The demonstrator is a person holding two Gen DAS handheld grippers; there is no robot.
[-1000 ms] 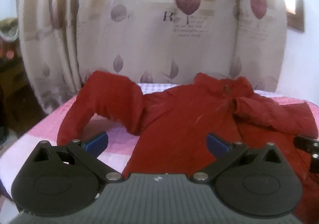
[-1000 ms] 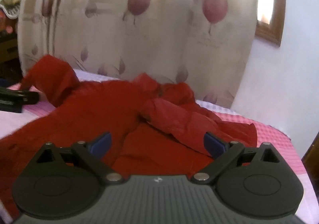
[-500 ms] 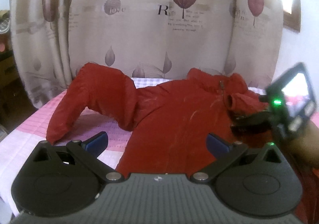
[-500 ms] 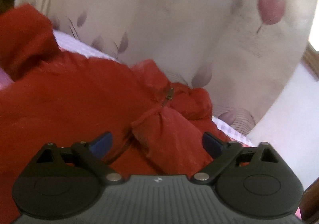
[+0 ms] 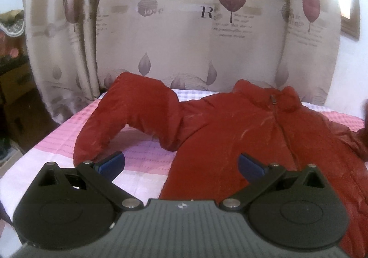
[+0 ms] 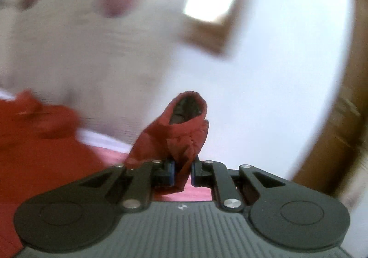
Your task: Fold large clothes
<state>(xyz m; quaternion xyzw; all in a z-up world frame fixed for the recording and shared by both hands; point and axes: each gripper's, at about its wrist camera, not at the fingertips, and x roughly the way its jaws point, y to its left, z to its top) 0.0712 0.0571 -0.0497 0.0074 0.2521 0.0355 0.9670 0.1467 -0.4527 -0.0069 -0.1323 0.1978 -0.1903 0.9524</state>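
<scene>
Right gripper (image 6: 183, 174), fingers just closed, pinches the red jacket (image 5: 241, 134) sleeve cuff (image 6: 184, 127), which points toward 12 o'clock; jacket lies on the bed (image 5: 142, 161), body at 9 o'clock; left gripper (image 5: 181, 165) spread, empty.

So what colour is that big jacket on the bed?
Red: the jacket shows best in the left wrist view, on a pink checked bedcover.

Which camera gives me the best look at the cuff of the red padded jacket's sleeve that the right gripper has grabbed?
The right wrist view: the cuff stands sharp just beyond the right gripper, whose jaws have just closed on the sleeve. The left wrist view shows only a red blur at its right edge.
</scene>
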